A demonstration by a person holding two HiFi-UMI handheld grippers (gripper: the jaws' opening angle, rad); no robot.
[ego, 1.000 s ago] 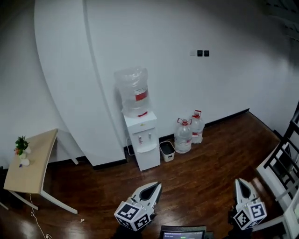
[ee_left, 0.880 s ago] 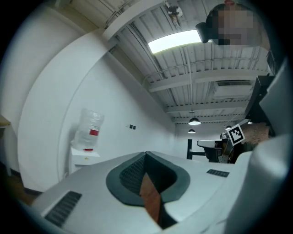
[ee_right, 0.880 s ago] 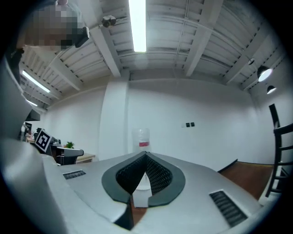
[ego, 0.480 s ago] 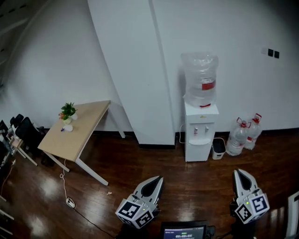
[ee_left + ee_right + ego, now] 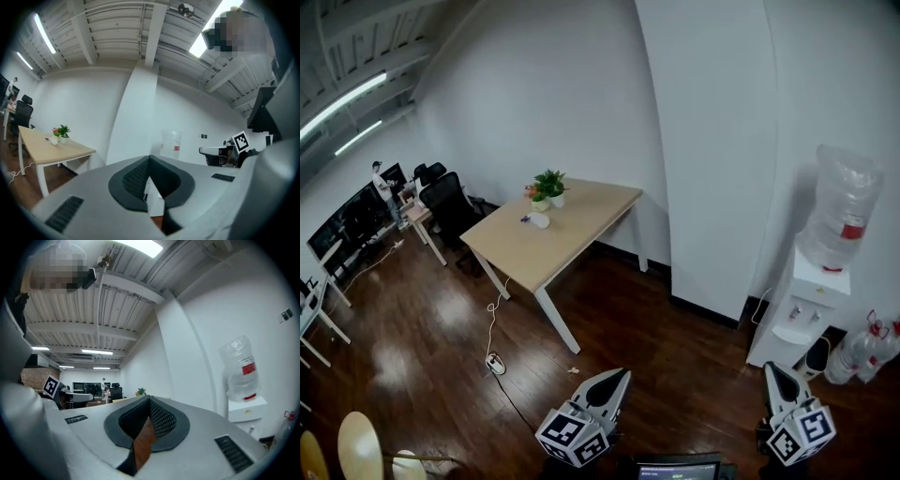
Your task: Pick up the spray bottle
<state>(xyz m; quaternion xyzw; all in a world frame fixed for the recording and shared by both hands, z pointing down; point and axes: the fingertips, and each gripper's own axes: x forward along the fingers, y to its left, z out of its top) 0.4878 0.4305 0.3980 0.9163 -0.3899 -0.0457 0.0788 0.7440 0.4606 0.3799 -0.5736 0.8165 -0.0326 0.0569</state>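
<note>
No spray bottle can be made out in any view. My left gripper (image 5: 622,375) and right gripper (image 5: 772,368) are held low at the bottom of the head view, level above the dark wooden floor. Both are shut with nothing between the jaws. In the left gripper view the shut left gripper (image 5: 149,157) faces a white wall, with the wooden table (image 5: 56,149) to its left. In the right gripper view the shut right gripper (image 5: 149,399) faces the room beside the water dispenser (image 5: 243,380). A potted plant (image 5: 549,183) and a small white object (image 5: 541,220) sit on the wooden table (image 5: 581,225).
A water dispenser (image 5: 814,300) stands against the white wall at right, with spare water bottles (image 5: 862,352) beside it. A cable (image 5: 492,328) trails on the floor under the table. Office chairs (image 5: 445,197) and desks stand at far left, a round stool (image 5: 358,450) at bottom left.
The head view has swung left: the water dispenser slid from the centre to the right edge, and the table came into the middle. Both grippers stay shut, low in the view.
</note>
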